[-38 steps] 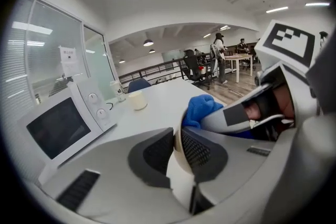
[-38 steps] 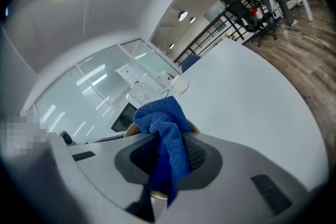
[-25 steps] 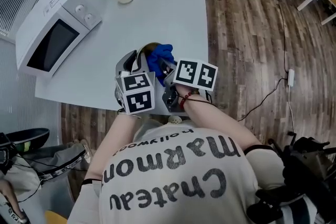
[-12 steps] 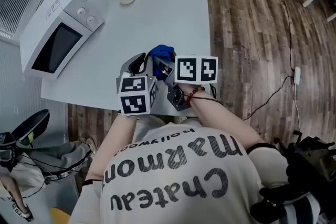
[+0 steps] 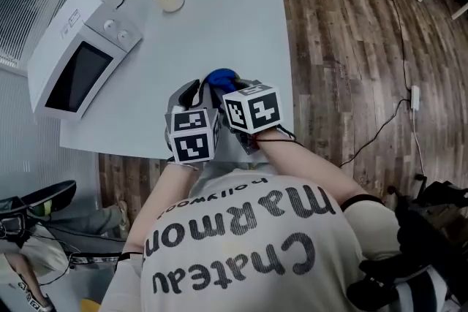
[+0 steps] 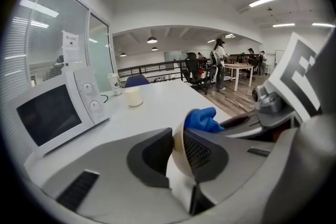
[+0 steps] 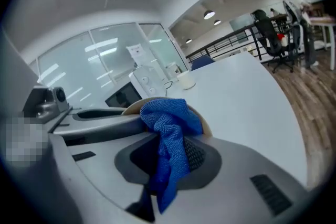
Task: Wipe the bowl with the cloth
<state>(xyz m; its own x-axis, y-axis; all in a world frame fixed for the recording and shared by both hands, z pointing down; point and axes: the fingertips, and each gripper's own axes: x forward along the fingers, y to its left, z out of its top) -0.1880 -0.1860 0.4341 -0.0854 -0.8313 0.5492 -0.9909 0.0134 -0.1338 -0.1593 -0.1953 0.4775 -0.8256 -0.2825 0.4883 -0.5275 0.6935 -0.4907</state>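
My left claw [image 6: 177, 139] holds the bowl [image 6: 177, 168] by its rim above the table's [image 5: 234, 11] near edge, jaws opening slightly. Just to its right, my right claw [image 7: 170, 157] clamps the cloth [image 7: 168, 123], which is bunched inside the bowl.

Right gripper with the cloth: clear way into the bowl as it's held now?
Probably yes. The left gripper holds the bowl by its rim, jaws opening slightly, with the rim between them. The cloth clamped in the right gripper lies at the bowl's mouth, and nothing sits between.
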